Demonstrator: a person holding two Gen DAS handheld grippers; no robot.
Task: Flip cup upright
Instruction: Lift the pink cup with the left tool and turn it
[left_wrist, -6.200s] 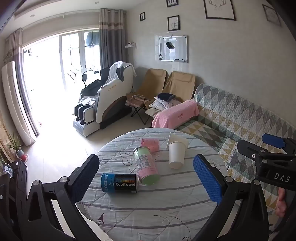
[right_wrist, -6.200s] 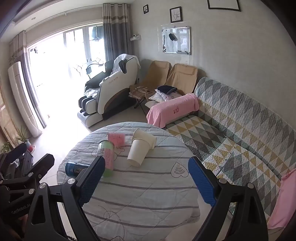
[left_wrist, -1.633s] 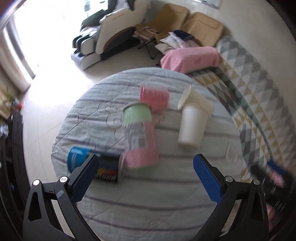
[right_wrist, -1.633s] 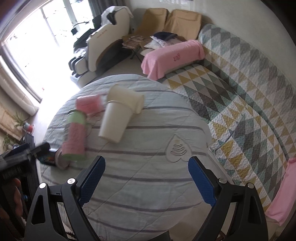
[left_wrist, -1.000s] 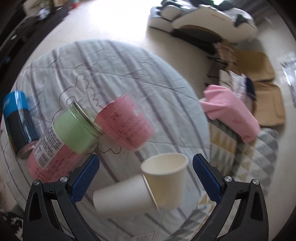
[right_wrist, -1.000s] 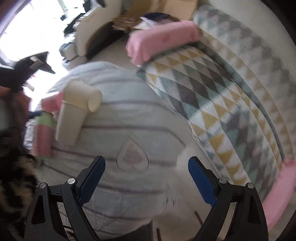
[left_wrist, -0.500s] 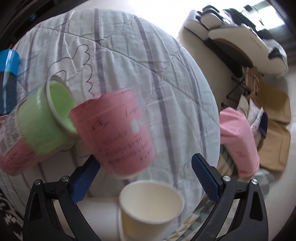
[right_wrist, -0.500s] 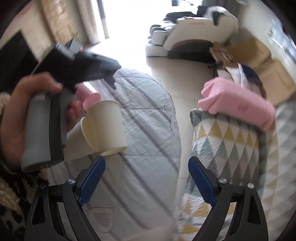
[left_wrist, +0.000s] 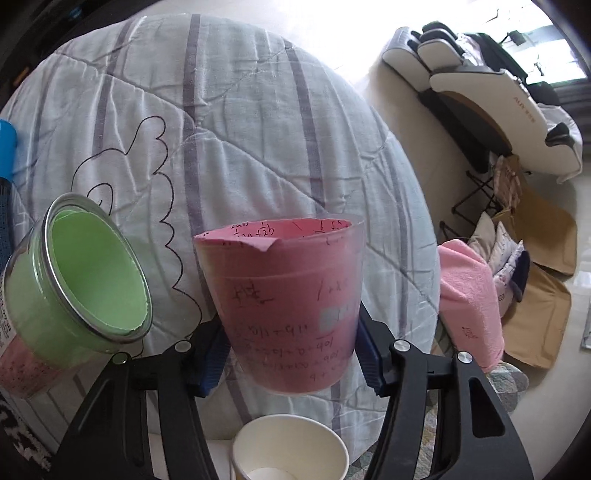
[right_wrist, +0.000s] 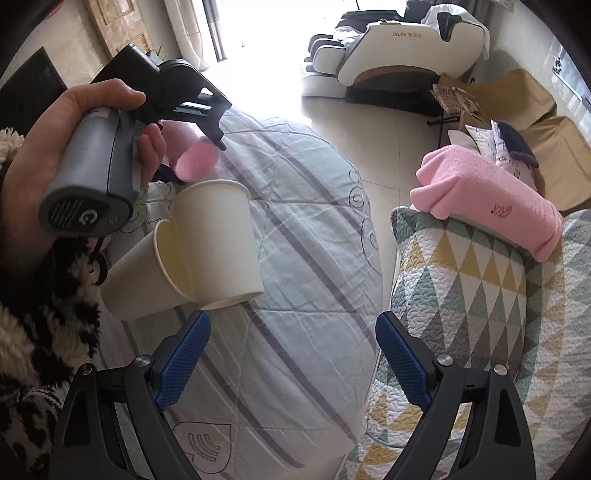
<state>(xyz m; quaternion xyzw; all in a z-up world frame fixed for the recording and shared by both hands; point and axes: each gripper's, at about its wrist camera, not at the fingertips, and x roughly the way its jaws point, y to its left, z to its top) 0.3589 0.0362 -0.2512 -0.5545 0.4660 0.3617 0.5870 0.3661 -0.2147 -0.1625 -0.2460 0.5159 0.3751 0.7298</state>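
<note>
Pink cup (left_wrist: 291, 314) clamped in left hand-held gripper (left_wrist: 291, 350), half-hidden opposite.

Pale tiled floor (right_wrist: 388, 122), white massage chair (right_wrist: 391, 51) by a bright window, quilted sofa (right_wrist: 480, 302), tan folding chairs (right_wrist: 524, 110)

The open right tool (right_wrist: 291, 356) hovers over the table (right_wrist: 303, 258) near two white paper cups (right_wrist: 207, 254).

The green jar (left_wrist: 74, 273) crowds the pink cup (left_wrist: 288, 314) on one side, paper cups (right_wrist: 207, 254) just below. Beyond it the tabletop (left_wrist: 258, 122) lies bare.
</note>
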